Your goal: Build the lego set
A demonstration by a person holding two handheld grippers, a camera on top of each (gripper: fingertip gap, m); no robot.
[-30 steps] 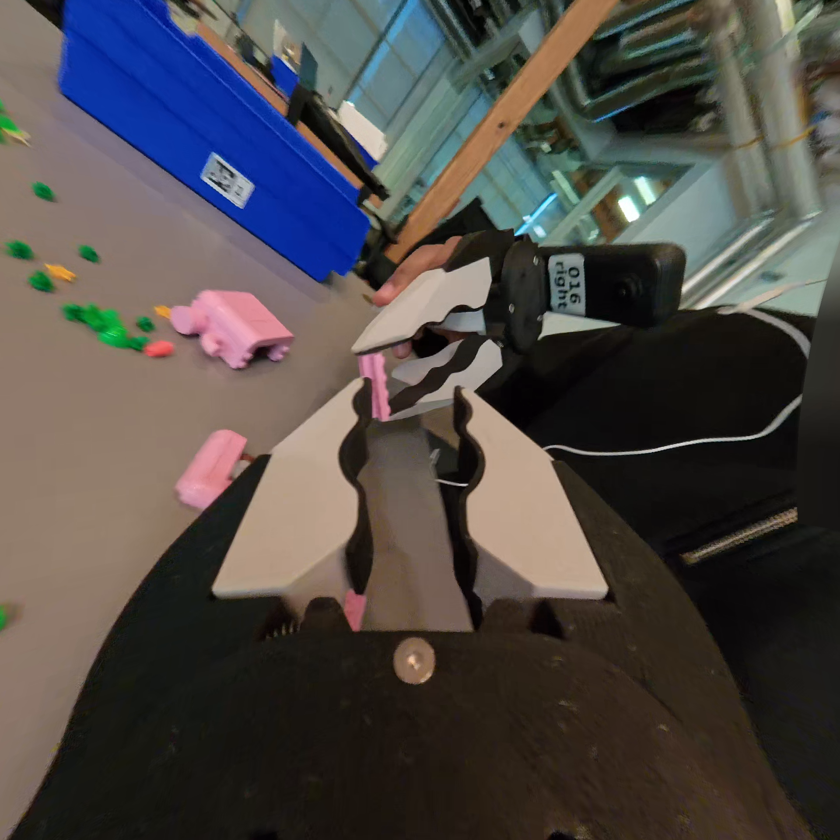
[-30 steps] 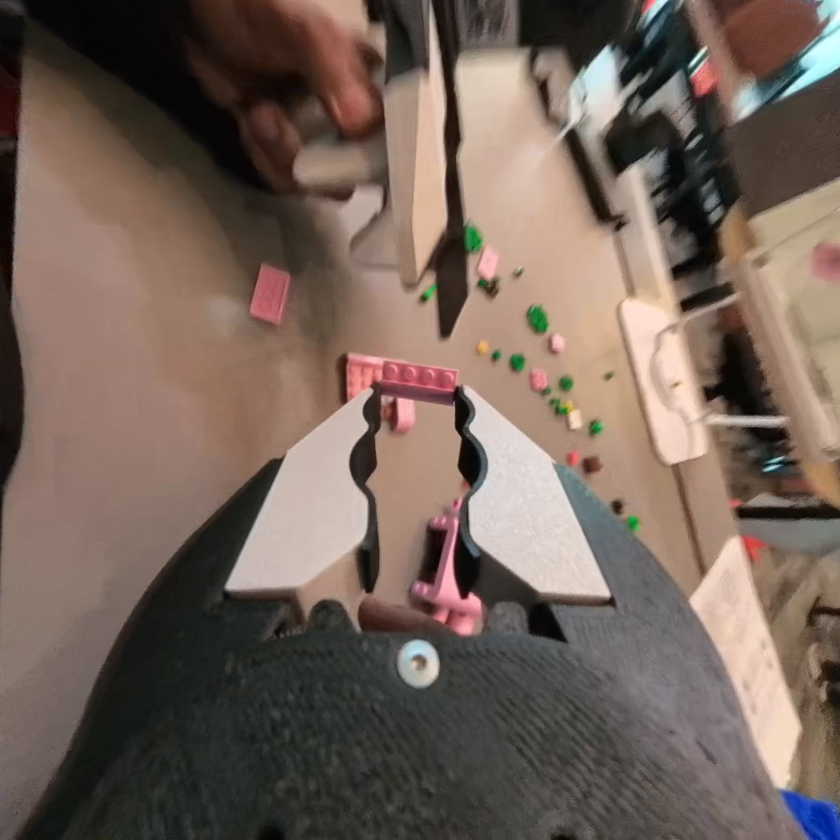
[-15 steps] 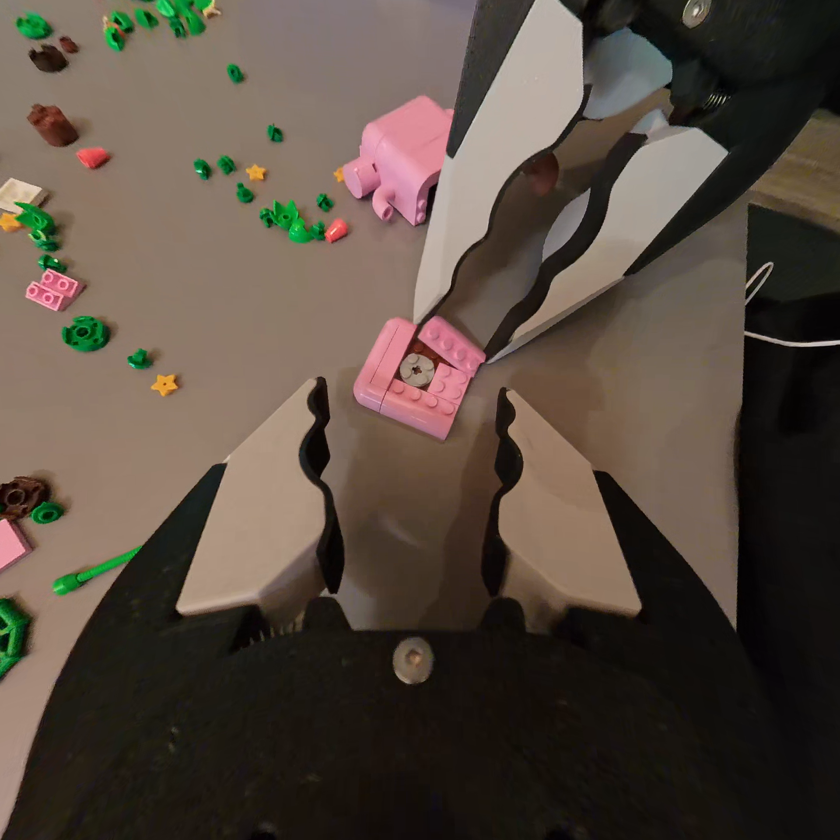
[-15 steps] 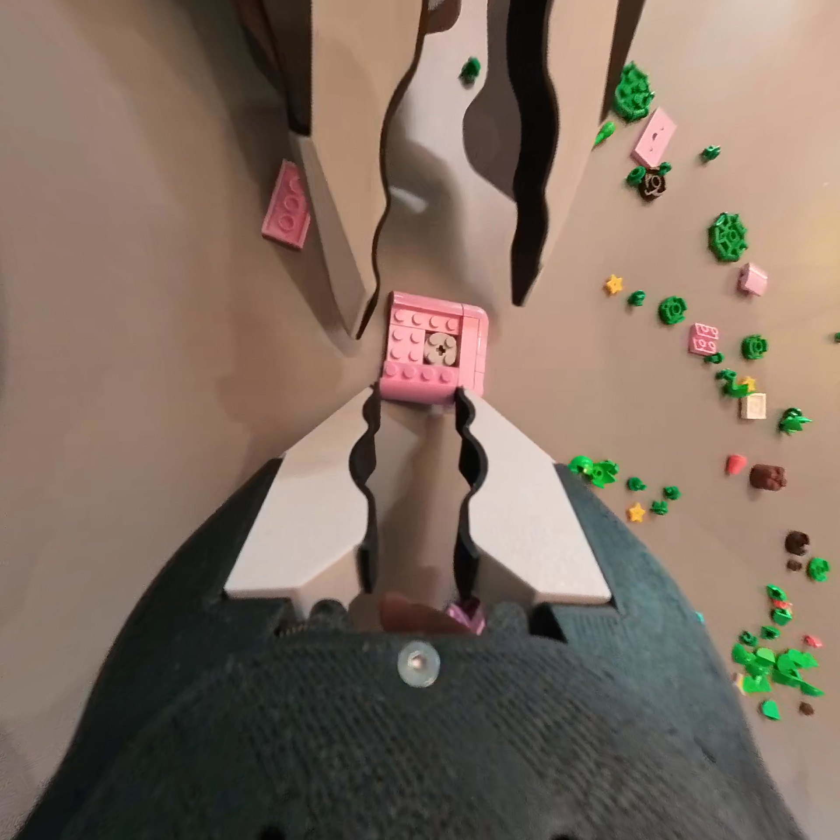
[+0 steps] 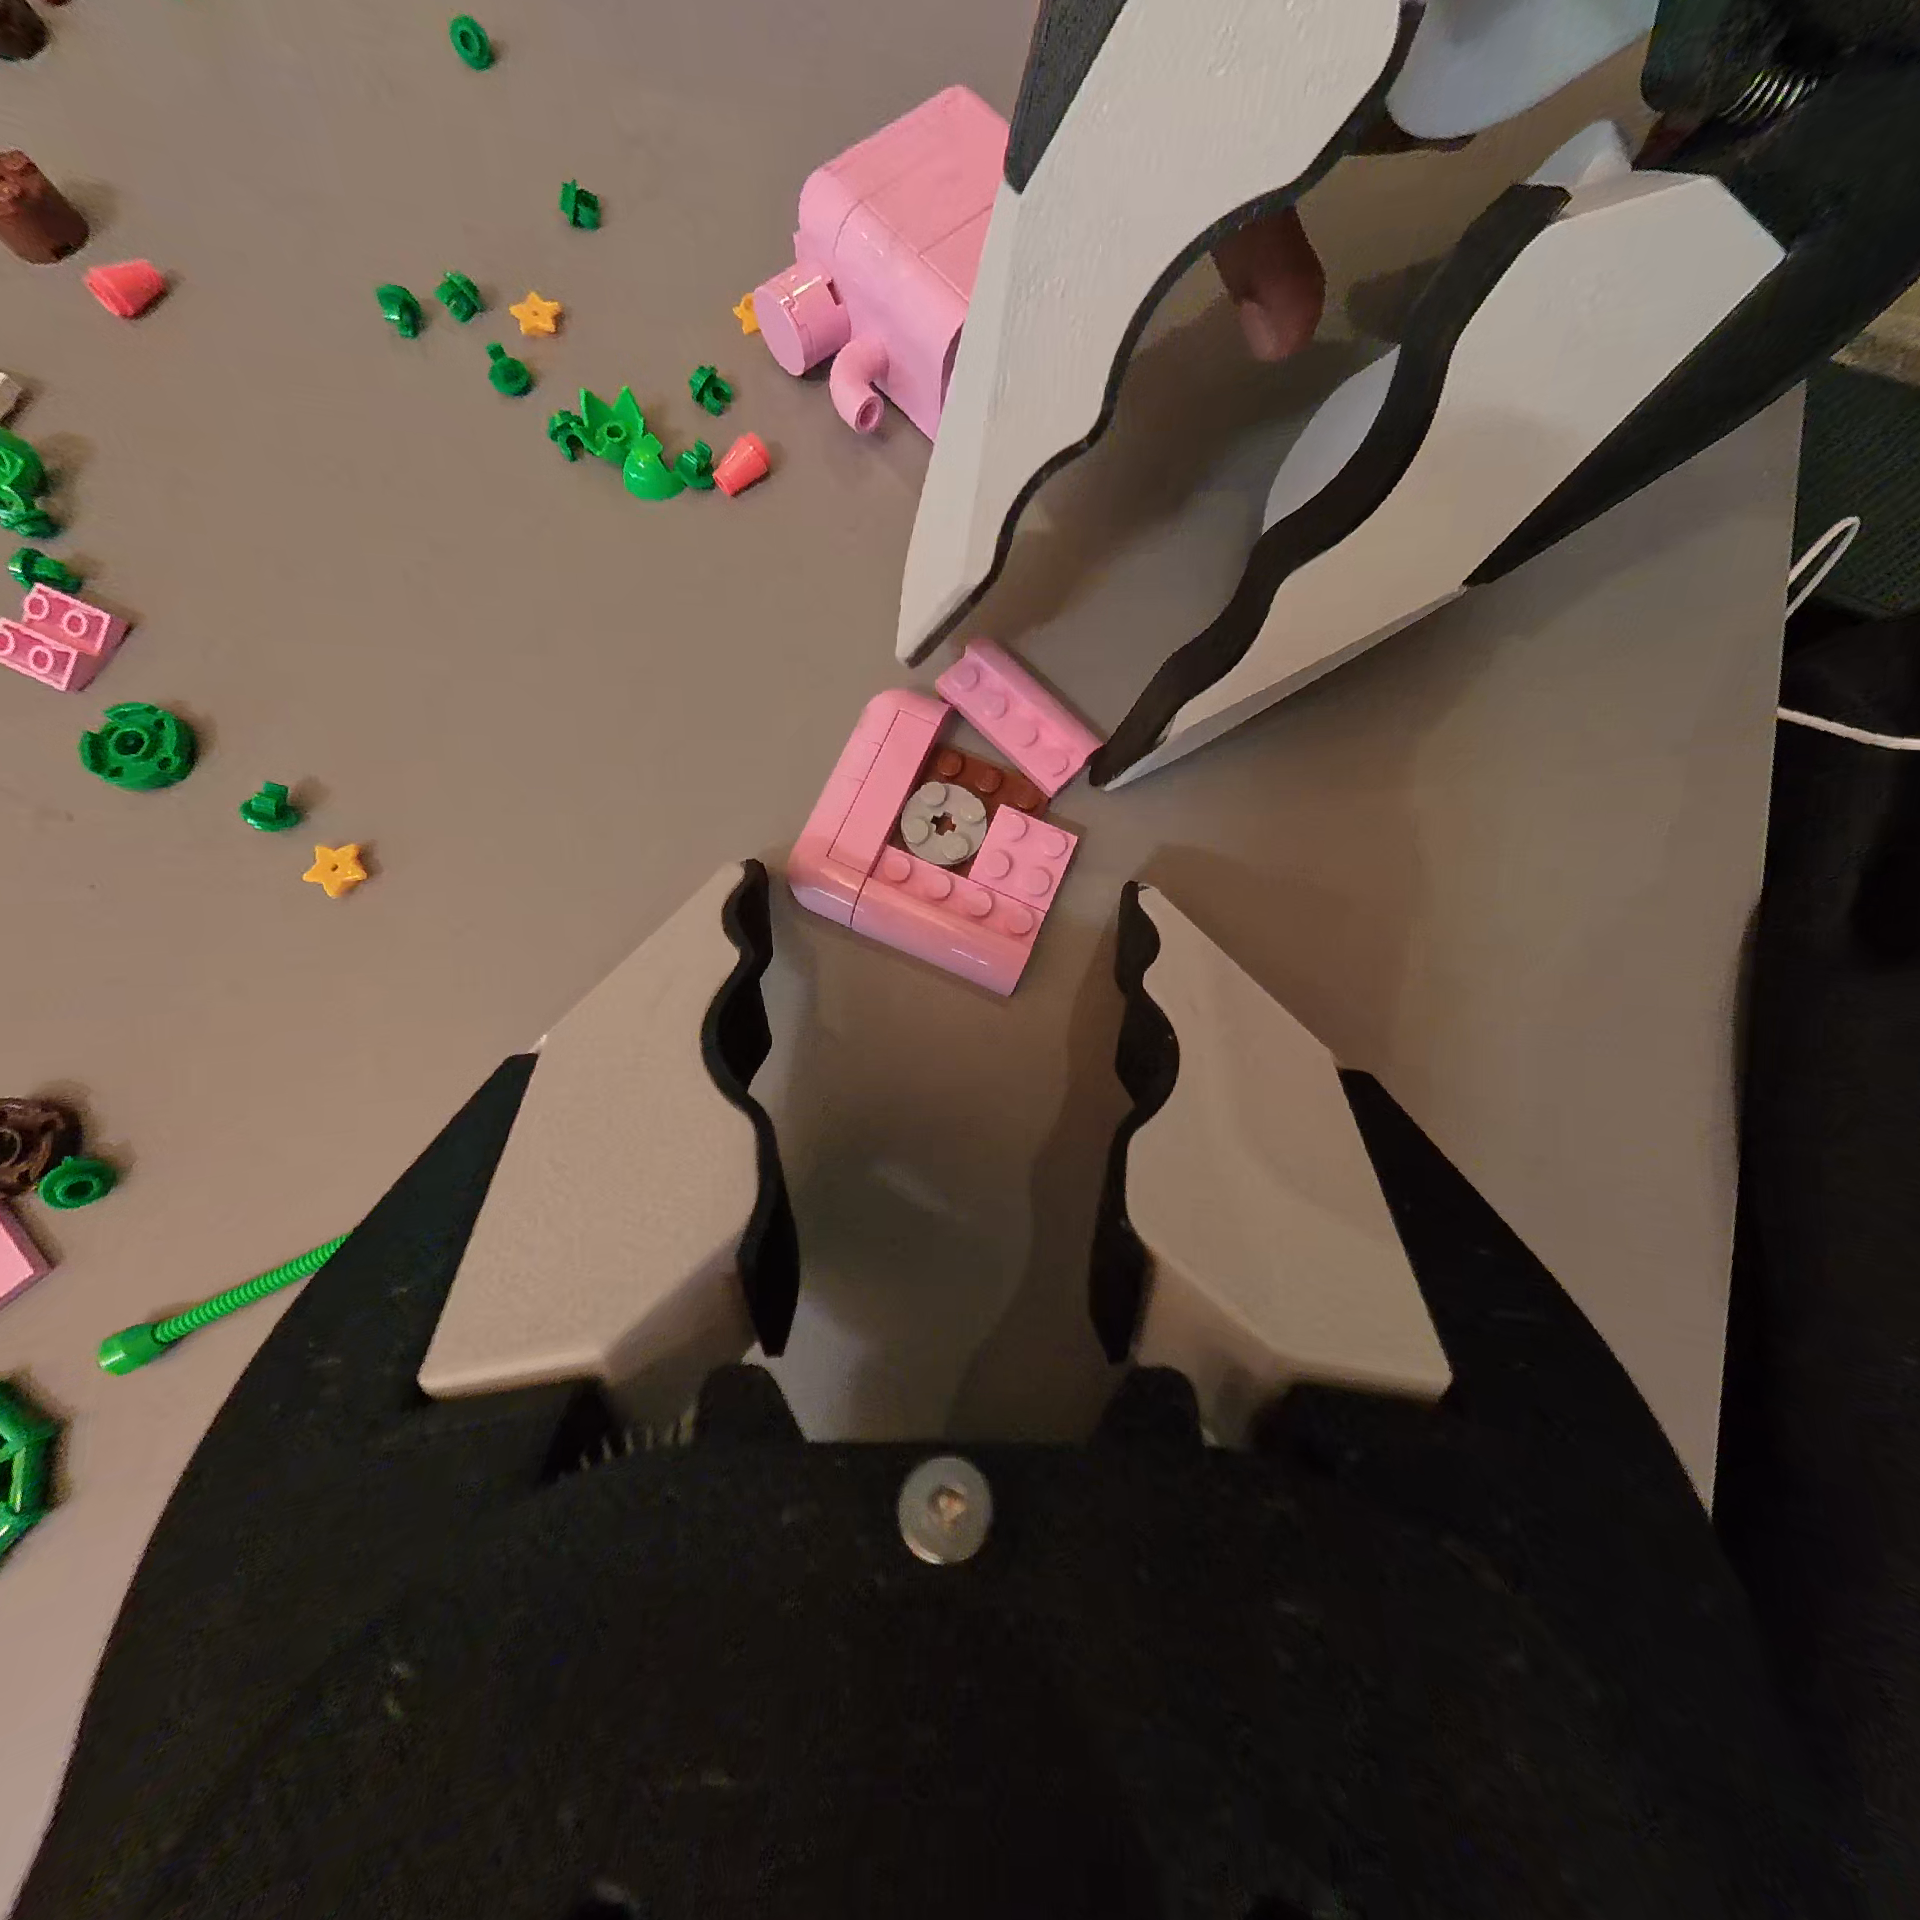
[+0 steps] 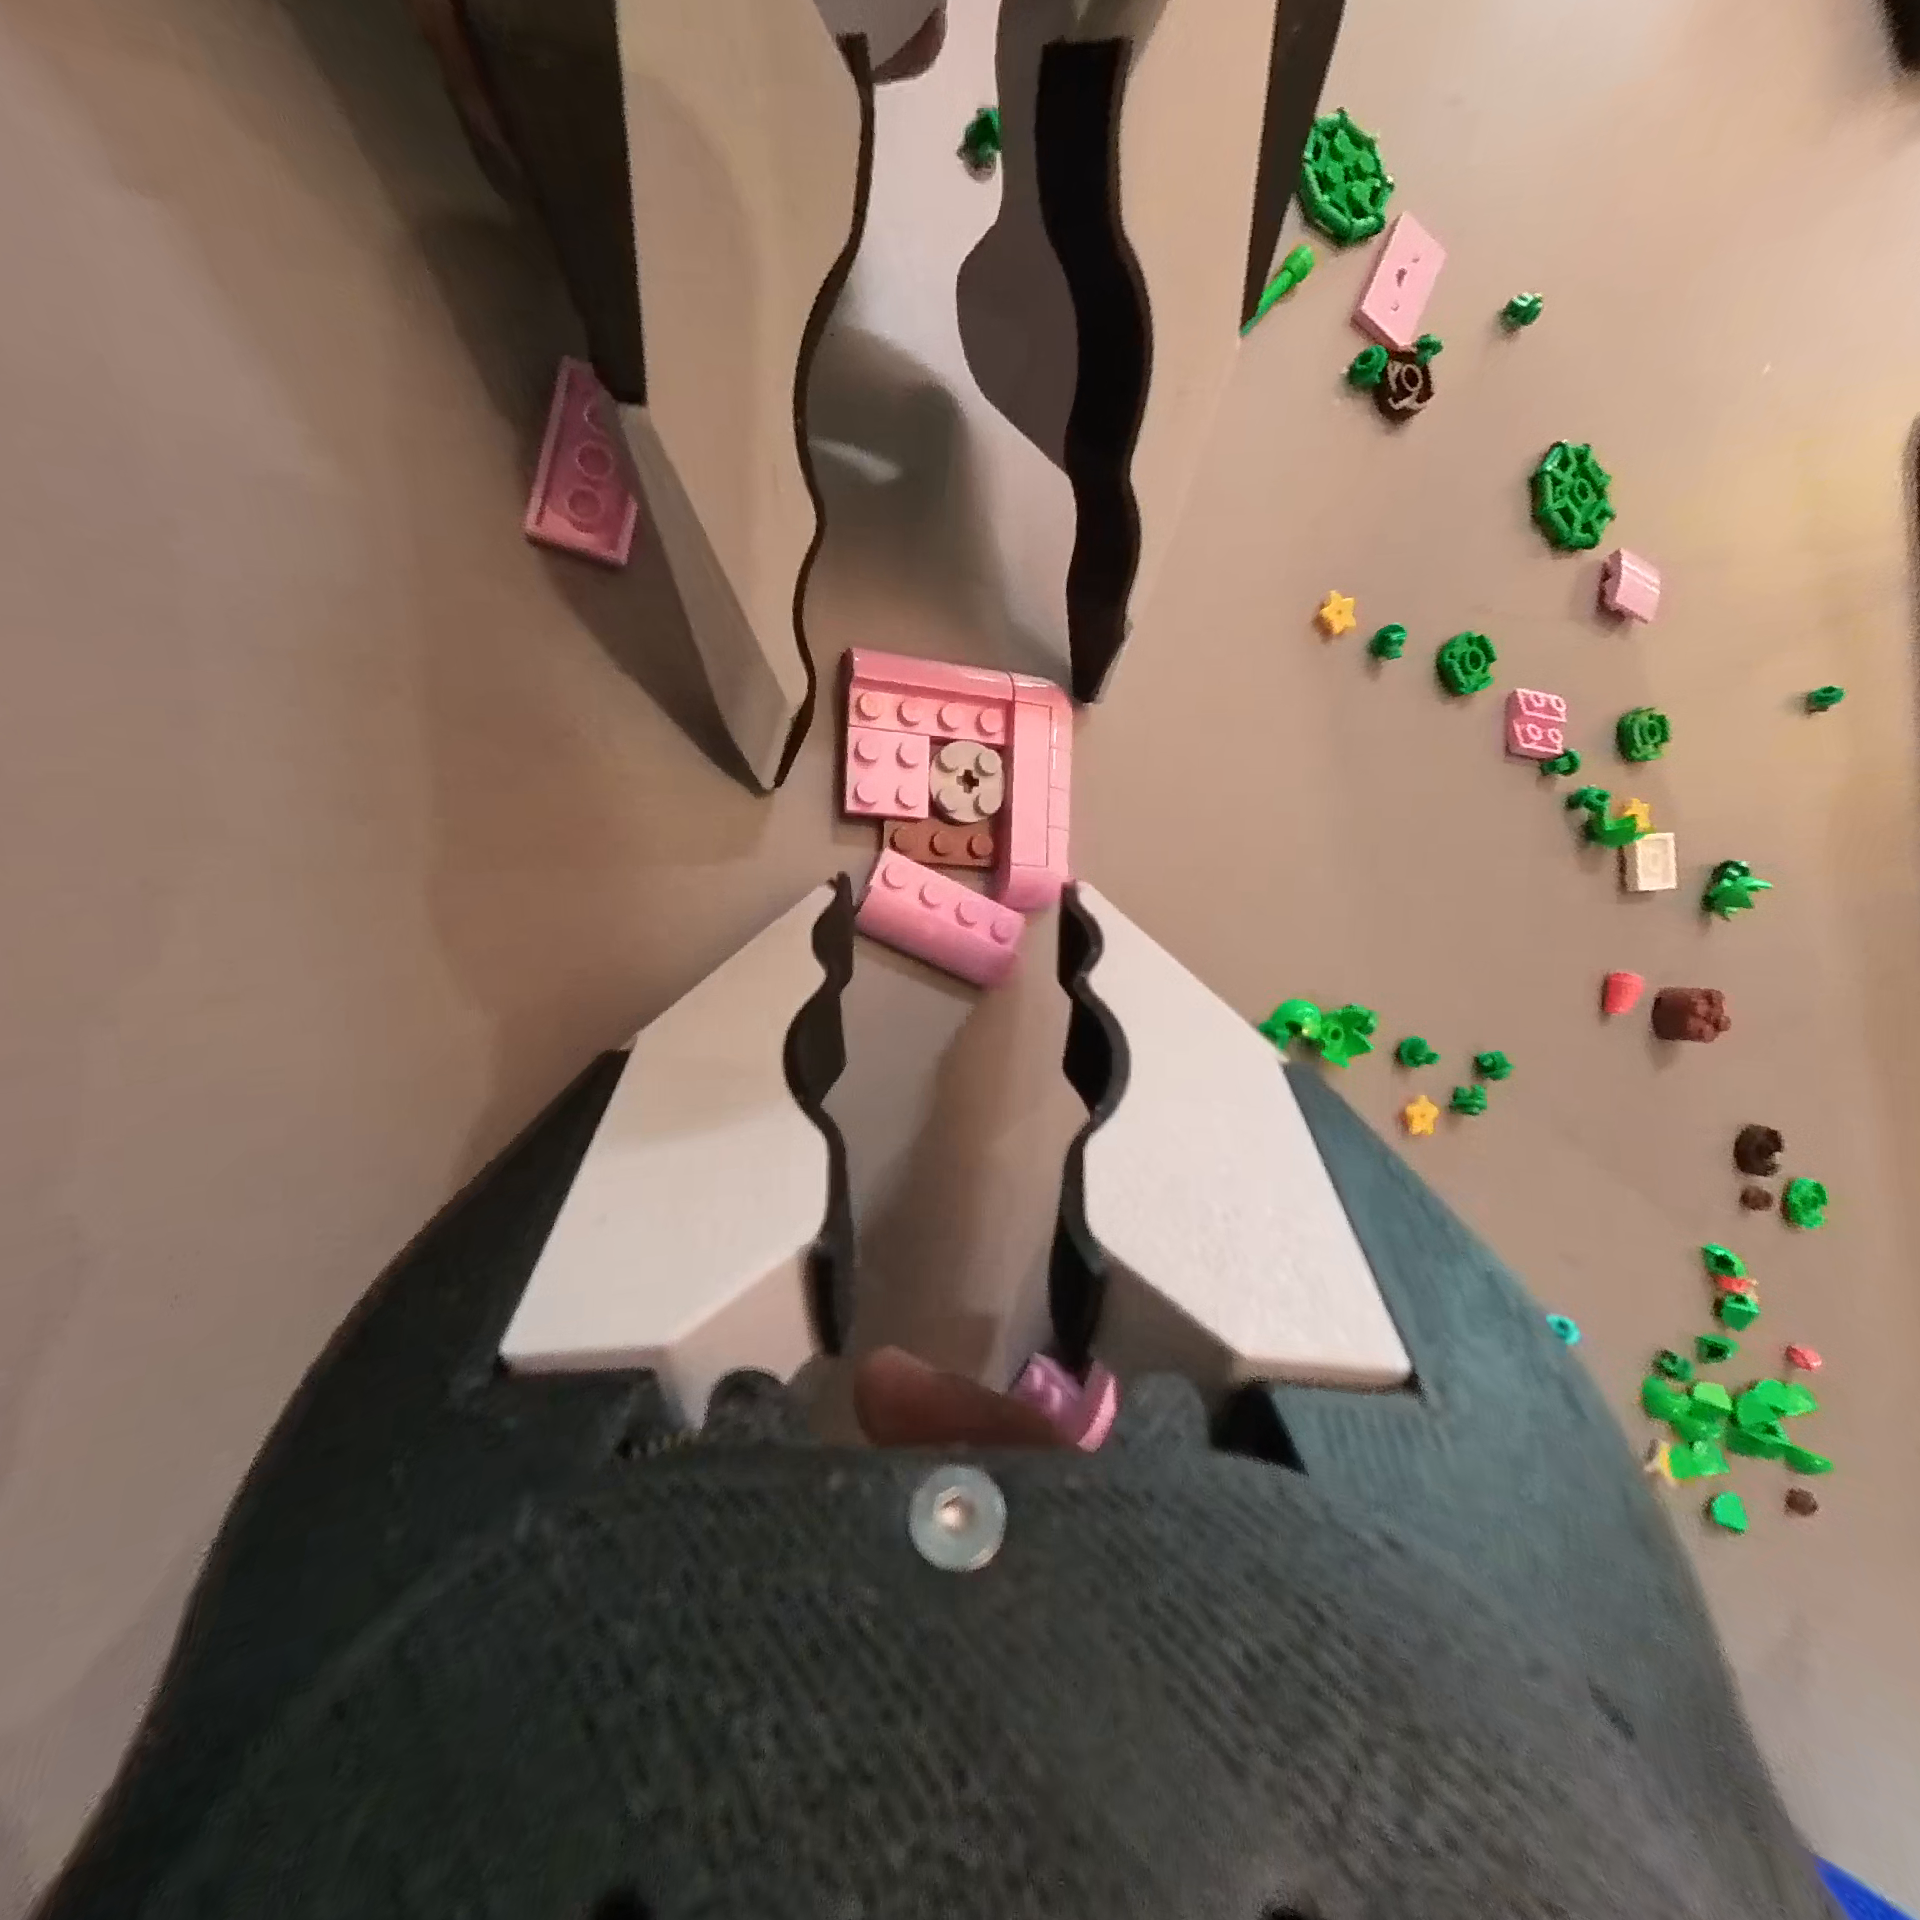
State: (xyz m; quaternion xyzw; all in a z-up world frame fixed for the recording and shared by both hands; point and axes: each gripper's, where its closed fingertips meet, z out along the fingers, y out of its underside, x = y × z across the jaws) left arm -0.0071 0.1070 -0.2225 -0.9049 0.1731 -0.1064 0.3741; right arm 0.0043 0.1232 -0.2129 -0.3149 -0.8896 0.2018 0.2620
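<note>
A square pink assembly (image 5: 935,842) with a grey round stud piece and a bare brown plate lies on the grey table. It also shows in the right wrist view (image 6: 956,769). A loose pink four-stud curved brick (image 5: 1018,717) lies skewed at its far edge, partly over the brown plate. My right gripper (image 6: 954,894) is open, with its tips on either side of this brick (image 6: 940,928). My left gripper (image 5: 935,894) is open and empty, its tips at the assembly's near edge. The two grippers face each other across the assembly.
A pink pig-like build (image 5: 894,260) stands beyond the assembly. Small green, orange, red and brown pieces are scattered to the left (image 5: 623,436). A pink plate (image 6: 582,468) lies beside the left gripper. The table edge (image 5: 1766,935) runs close on the right. The tips of both grippers are at nearly the same place.
Both grippers came down from above the table to the assembly. The pink brick sat aligned on the assembly half a second ago. Now it lies skewed off it and the brown plate shows.
</note>
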